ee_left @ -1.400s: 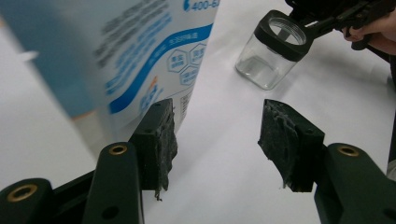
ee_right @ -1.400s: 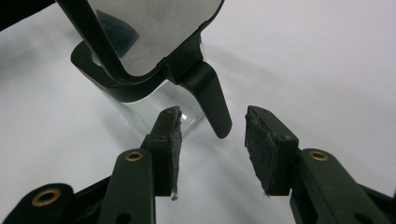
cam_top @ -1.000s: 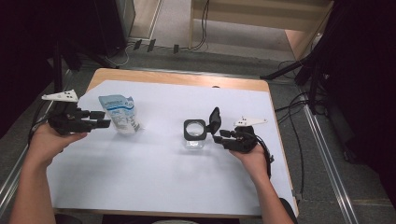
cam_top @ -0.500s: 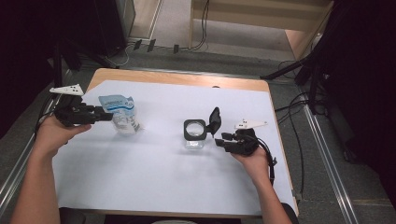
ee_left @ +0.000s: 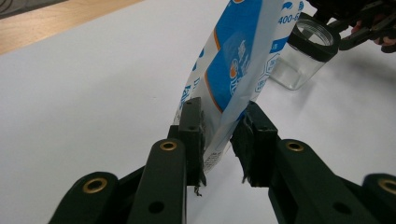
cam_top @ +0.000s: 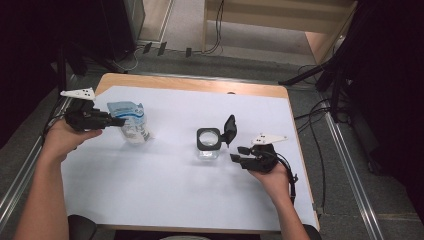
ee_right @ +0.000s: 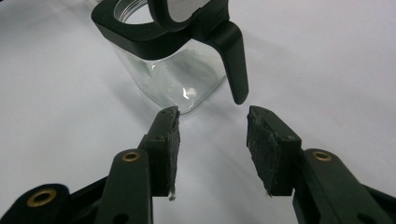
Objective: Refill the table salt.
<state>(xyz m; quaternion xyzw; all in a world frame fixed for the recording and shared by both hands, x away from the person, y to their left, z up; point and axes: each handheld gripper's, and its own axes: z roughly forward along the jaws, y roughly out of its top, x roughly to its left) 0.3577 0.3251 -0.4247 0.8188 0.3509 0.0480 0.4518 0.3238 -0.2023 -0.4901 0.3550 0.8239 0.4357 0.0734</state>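
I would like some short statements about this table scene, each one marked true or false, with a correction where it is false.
1. The left gripper has the blue and white pouch between its jaws. True; the jaws have just been closing on it.
2. The glass jar has its black lid shut. False: the lid stands flipped open.
3. The right gripper holds the jar. False: its jaws are open, just short of the jar.
4. The pouch stands upright on the white table cover. True.
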